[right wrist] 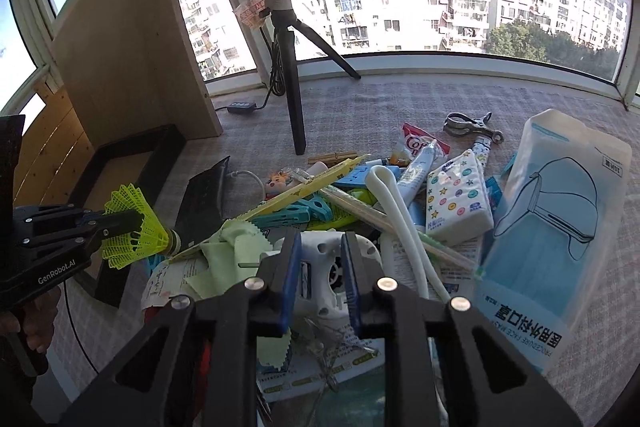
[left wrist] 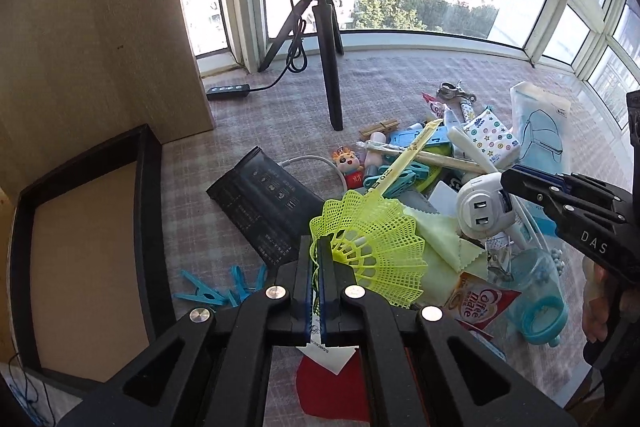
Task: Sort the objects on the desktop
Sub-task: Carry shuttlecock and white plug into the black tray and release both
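Observation:
My left gripper (left wrist: 319,253) is shut on the skirt of a yellow-green plastic shuttlecock (left wrist: 376,247) and holds it above the table; both also show in the right wrist view, the gripper (right wrist: 120,225) at the left and the shuttlecock (right wrist: 138,227). My right gripper (right wrist: 318,251) is shut on a white fan-like device (right wrist: 328,267) with a white cord, lifted over the pile; in the left wrist view this gripper (left wrist: 508,183) holds the same device (left wrist: 480,207) at the right.
A black-framed tray (left wrist: 148,187) stands at the left beside a wooden panel (left wrist: 100,47). The pile holds a face-mask pack (right wrist: 560,211), a tissue pack (right wrist: 456,199), a black packet (left wrist: 268,203), blue clips (left wrist: 216,291), a Coffee-mate sachet (left wrist: 476,303) and a blue cup (left wrist: 536,291). A ring-light tripod (left wrist: 332,67) stands behind.

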`<state>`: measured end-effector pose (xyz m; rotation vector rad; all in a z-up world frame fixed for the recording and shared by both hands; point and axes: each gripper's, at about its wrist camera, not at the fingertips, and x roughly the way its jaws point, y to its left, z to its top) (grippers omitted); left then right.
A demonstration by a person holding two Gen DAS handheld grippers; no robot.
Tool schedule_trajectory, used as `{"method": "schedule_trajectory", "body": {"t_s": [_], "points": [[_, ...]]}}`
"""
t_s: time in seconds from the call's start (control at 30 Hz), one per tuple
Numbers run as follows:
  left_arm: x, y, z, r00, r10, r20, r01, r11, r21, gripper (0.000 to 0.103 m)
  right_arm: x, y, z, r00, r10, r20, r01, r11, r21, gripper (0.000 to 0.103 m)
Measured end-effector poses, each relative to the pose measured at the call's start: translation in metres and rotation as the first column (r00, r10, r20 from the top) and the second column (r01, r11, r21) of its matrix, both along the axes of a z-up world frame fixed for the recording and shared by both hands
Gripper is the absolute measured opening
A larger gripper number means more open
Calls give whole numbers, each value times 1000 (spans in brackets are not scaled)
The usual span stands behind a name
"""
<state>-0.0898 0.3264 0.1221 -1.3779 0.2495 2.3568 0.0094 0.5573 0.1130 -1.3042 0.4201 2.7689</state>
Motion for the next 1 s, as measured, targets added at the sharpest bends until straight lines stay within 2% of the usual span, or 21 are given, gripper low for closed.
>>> {"method": "schedule_trajectory", "body": {"t_s": [0.13,0.23,0.3,0.37,0.47,0.57,0.67,0.83,0.93,1.0], "points": [[4,-12,3,1000,19,-7,-19,1000,7,1,3,1,4,1000,-20,3,20,1000,-2,3],[6,-18,7,999,27,-17,-27,1000,9,1,7,7,-3,999,-21,27,22,1000,-13,6],[6,-22,10,999,29,-23,-29,1000,13,1,9,6,-7,999,4,42,-3,1000,-23,12],[6,-23,12,999,27,-28,-27,1000,13,1,8,-1,-7,998,38,40,-39,999,10,27],[5,-24,14,999,24,-31,-23,1000,12,1,-1,-19,0,991,130,36,-133,989,69,40],[5,-25,15,999,22,-32,-22,1000,14,1,-19,-42,7,968,242,59,-248,958,146,45],[4,-26,15,999,20,-30,-19,1000,12,1,-44,-63,2,930,342,132,-364,907,213,45],[1,-30,13,1000,21,-23,-21,1000,10,1,-75,-72,-22,875,401,272,-464,856,230,45],[-2,-33,10,999,32,-11,-32,999,16,1,-84,-74,-32,844,437,311,-505,842,188,45],[-4,-34,7,999,38,0,-38,999,19,1,-86,-77,-38,834,445,326,-520,831,197,45]]}}
